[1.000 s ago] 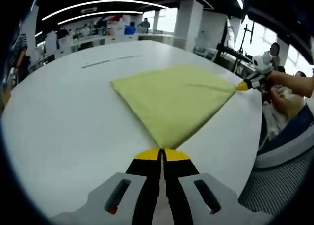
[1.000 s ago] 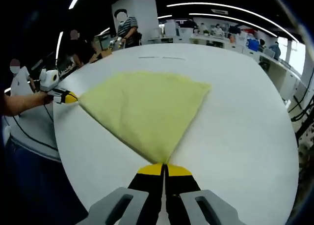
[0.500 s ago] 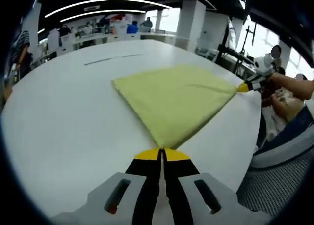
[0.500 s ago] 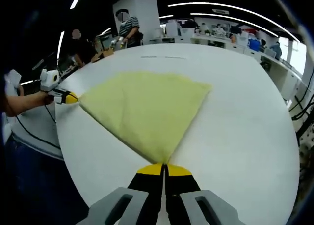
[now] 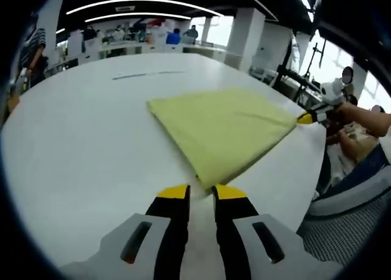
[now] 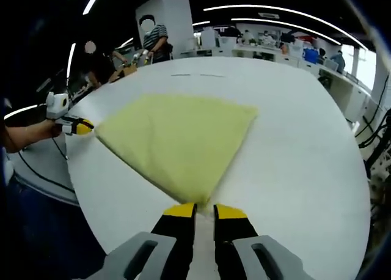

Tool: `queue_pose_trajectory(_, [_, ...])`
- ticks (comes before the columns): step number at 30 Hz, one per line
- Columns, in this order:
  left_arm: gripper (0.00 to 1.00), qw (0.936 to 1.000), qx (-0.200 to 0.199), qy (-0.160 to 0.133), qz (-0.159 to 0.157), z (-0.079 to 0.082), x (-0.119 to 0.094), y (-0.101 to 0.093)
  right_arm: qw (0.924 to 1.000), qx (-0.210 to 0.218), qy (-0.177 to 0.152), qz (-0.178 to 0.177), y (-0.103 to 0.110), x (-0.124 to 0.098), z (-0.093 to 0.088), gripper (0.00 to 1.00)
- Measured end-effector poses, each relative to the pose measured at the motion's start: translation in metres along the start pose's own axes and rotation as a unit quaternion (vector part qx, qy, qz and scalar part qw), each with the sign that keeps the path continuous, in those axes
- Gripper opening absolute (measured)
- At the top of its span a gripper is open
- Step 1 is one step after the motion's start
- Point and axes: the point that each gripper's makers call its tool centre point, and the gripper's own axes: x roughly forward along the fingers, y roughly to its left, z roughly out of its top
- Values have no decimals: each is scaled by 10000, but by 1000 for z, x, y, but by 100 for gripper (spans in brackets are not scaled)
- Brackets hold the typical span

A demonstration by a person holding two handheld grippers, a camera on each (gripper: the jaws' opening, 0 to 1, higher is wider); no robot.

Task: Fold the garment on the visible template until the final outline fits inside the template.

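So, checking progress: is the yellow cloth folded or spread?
Folded: the yellow cloth lies flat on the table, layered edge showing.

two handheld grippers, yellow-tipped and black-jawed on pale grey bodies

the left gripper (image 5: 201, 193) has two black jaws capped with yellow pads, rising from a light grey housing with a dark slot on each side, one showing a small red mark. the right gripper (image 6: 204, 211) is built alike: yellow tips, black jaws, grey slotted shoulders. seen from afar, each carries a white box behind its yellow nose. the person wears a grey striped garment (image 5: 351, 200).
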Motion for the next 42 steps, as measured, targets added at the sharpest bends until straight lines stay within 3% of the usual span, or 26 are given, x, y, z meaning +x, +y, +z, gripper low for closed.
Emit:
queue_pose_trajectory(5, [30,9999,-5,-123,31,8,-5,-4,9997,-37,-231,6,4,-6,13,42])
queue_pose_trajectory(14, [53,9988,-40,-484,65,32,-25,-12,9981,-137,-574,170,21,-22,42,65])
queue_pose_trajectory(21, [72,9977,-203,-631,104,36,-35,-16,9962,-285,-783,263,35,-38,61,87])
queue_pose_trajectory(28, [85,9971,-245,-702,135,46,-46,-20,9944,-345,-909,420,53,-48,70,99])
queue_pose_trajectory(37, [98,9982,-70,-586,106,44,-50,-26,9941,-261,-951,453,63,-48,68,99])
queue_pose_trajectory(42, [99,9987,6,-500,108,41,-51,-26,9943,-304,-901,477,65,-46,66,99])
